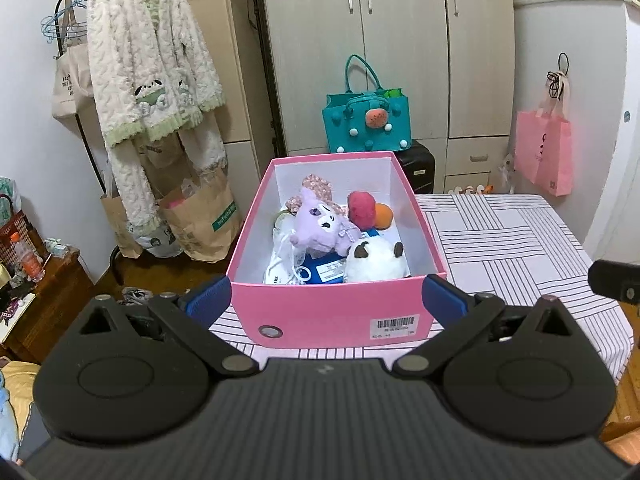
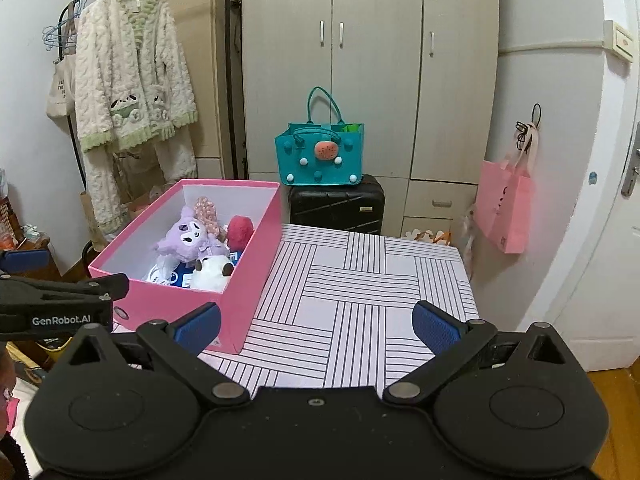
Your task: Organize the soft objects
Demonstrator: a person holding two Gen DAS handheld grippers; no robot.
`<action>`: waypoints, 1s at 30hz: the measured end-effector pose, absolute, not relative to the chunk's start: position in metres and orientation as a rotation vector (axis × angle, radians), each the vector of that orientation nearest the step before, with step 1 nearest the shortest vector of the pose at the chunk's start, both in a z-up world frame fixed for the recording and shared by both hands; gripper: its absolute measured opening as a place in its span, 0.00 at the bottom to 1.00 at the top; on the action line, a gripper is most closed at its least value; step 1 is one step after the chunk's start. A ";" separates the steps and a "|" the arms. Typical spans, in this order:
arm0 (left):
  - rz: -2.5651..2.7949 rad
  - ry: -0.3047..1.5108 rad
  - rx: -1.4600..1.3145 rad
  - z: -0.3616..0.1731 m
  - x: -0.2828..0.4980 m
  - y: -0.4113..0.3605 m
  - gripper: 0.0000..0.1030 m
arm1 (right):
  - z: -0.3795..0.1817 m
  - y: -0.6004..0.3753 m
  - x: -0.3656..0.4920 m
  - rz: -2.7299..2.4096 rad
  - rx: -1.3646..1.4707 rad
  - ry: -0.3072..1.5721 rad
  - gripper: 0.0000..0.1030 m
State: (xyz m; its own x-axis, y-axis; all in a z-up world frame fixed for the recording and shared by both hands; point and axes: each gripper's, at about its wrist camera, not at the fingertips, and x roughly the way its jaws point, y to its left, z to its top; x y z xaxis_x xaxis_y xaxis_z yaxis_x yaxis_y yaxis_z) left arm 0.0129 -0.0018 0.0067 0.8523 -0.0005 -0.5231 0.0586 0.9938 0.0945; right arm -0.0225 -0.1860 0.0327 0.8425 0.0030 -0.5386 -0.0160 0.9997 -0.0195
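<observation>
Two claws were held wide apart and empty above a desk (image 2: pixel 360 292) covered in a striped cloth. The left claw (image 1: pixel 327 298) stood just in front of a pink box (image 1: pixel 340 312), its blue pads level with the box's near corners, one on each side, with no clear contact. The right claw (image 2: pixel 316 322) hovered over bare cloth to the right of the same box (image 2: pixel 248 276), its left pad just beside the box's near corner.

The box sat open on the left part of the desk and held the soft toys: a purple plush (image 1: pixel 320 224) lay near the middle, a white plush with dark ears (image 1: pixel 374 260) rested against the near wall, a red ball (image 1: pixel 361 208) and an orange ball (image 1: pixel 383 216) were toward the far right corner. White fabric and blue-labelled packets lay under them.

Behind the desk a teal bag (image 2: pixel 320 156) stood on a black suitcase (image 2: pixel 336 204) before a wardrobe (image 2: pixel 368 60). A pink bag (image 2: pixel 504 204) hung at the right, and a fluffy robe (image 1: pixel 148 60) hung on a rack at the left.
</observation>
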 end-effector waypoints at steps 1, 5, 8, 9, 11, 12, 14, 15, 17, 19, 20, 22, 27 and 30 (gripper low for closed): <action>-0.033 0.547 0.105 0.007 0.012 -0.002 1.00 | 0.033 -0.186 -0.022 0.006 -0.026 0.568 1.00; -0.031 0.532 0.109 0.006 0.007 -0.004 1.00 | 0.033 -0.184 -0.026 -0.005 -0.039 0.567 1.00; -0.037 0.532 0.100 0.006 0.006 -0.005 1.00 | 0.034 -0.182 -0.030 -0.012 -0.050 0.562 1.00; -0.038 0.532 0.100 0.006 0.006 -0.005 1.00 | 0.034 -0.181 -0.031 -0.015 -0.052 0.560 1.00; -0.035 0.532 0.097 0.006 0.006 -0.005 1.00 | 0.034 -0.181 -0.033 -0.021 -0.053 0.557 1.00; -0.033 0.532 0.097 0.005 0.005 -0.006 1.00 | 0.034 -0.181 -0.033 -0.023 -0.053 0.556 1.00; -0.025 0.534 0.096 0.004 0.005 -0.007 1.00 | 0.033 -0.182 -0.034 -0.029 -0.049 0.557 1.00; -0.020 0.535 0.094 0.004 0.004 -0.008 1.00 | 0.033 -0.182 -0.035 -0.032 -0.048 0.557 1.00; -0.008 0.536 0.093 0.004 0.003 -0.008 1.00 | 0.032 -0.182 -0.034 -0.040 -0.046 0.557 1.00; -0.002 0.537 0.092 0.003 0.001 -0.008 1.00 | 0.031 -0.184 -0.035 -0.047 -0.045 0.555 1.00; -0.001 0.537 0.091 0.003 0.000 -0.009 1.00 | 0.030 -0.184 -0.035 -0.050 -0.046 0.553 1.00; -0.005 0.534 0.094 0.003 0.000 -0.009 1.00 | 0.029 -0.185 -0.035 -0.053 -0.046 0.549 1.00; -0.014 0.521 0.101 0.003 -0.003 -0.012 1.00 | 0.028 -0.185 -0.037 -0.048 -0.043 0.544 1.00; -0.023 0.506 0.104 0.001 -0.006 -0.015 1.00 | 0.027 -0.185 -0.040 -0.042 -0.049 0.527 1.00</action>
